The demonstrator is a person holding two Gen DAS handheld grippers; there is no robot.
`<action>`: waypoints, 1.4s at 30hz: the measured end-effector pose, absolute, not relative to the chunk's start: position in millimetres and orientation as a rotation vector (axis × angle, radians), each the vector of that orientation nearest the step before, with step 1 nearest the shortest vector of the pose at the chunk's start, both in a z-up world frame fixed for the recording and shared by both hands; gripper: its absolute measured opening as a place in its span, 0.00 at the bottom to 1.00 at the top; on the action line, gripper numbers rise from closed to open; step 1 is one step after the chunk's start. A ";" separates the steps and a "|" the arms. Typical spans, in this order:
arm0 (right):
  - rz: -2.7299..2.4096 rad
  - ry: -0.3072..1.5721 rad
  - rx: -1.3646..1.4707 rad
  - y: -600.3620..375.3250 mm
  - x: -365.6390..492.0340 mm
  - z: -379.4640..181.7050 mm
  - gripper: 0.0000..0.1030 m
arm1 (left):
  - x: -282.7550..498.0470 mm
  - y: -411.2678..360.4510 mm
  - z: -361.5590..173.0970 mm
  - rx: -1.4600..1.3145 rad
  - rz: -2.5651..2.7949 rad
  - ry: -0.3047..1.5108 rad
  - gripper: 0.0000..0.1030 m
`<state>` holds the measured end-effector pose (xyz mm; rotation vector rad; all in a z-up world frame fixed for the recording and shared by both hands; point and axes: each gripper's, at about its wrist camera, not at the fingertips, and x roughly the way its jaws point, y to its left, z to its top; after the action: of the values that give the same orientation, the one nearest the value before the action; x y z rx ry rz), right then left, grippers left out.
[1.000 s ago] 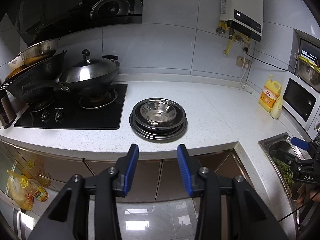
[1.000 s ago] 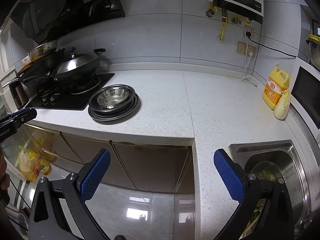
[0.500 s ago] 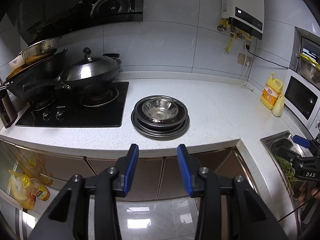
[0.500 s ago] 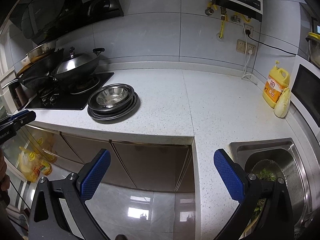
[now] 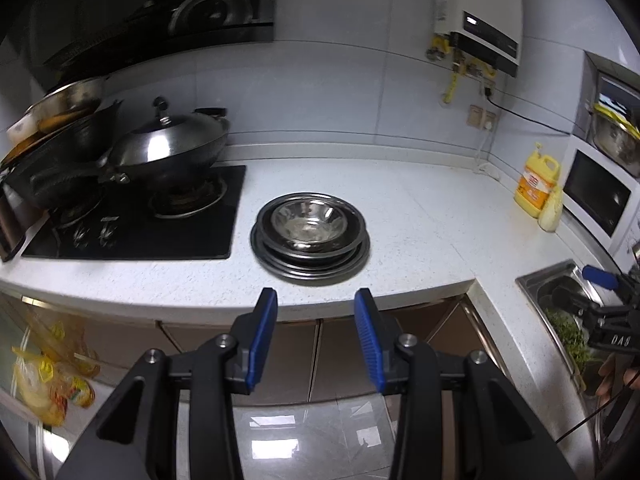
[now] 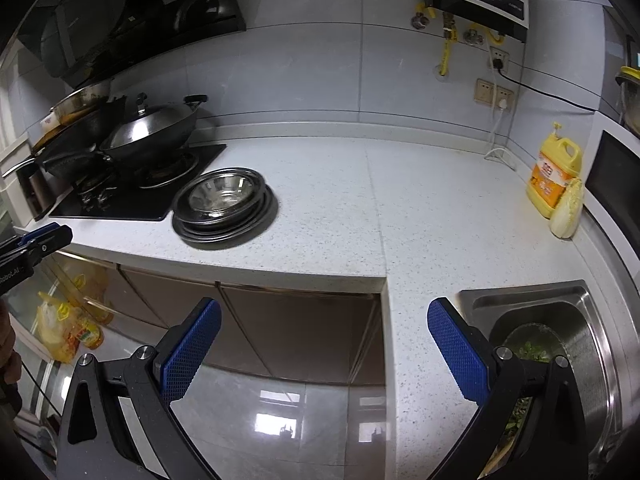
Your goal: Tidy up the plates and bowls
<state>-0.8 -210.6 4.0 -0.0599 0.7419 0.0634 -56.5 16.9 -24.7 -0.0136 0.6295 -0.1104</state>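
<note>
Little had shifted since a second earlier: my left hand-held gripper half-open, right hand-held gripper wide, both empty; stacked steel bowls and plates on worktop, probably light, slippery; grip rim.

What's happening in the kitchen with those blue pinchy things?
A person holds two sets of tongs out in front of the white counter. The left tongs and the right tongs are both open and empty. The steel bowls and plates sit stacked beside the stove, touched by neither.
</note>
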 end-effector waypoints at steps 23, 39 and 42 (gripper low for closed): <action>0.068 0.692 -0.019 -218.1 2.7 17.6 0.99 | -55.7 14.2 -16.1 -0.015 -0.063 0.636 0.37; 0.069 0.641 0.001 -229.9 -8.9 30.0 0.99 | -55.4 -1.8 -13.6 -0.010 -0.099 0.634 0.37; 0.068 0.639 0.002 -230.3 -10.8 30.5 0.99 | -55.7 -2.6 -14.9 -0.013 -0.099 0.639 0.37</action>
<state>-10.8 -230.3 30.5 0.0018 0.6393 0.0678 -55.7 -2.6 -14.9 -0.0131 0.6387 -0.0992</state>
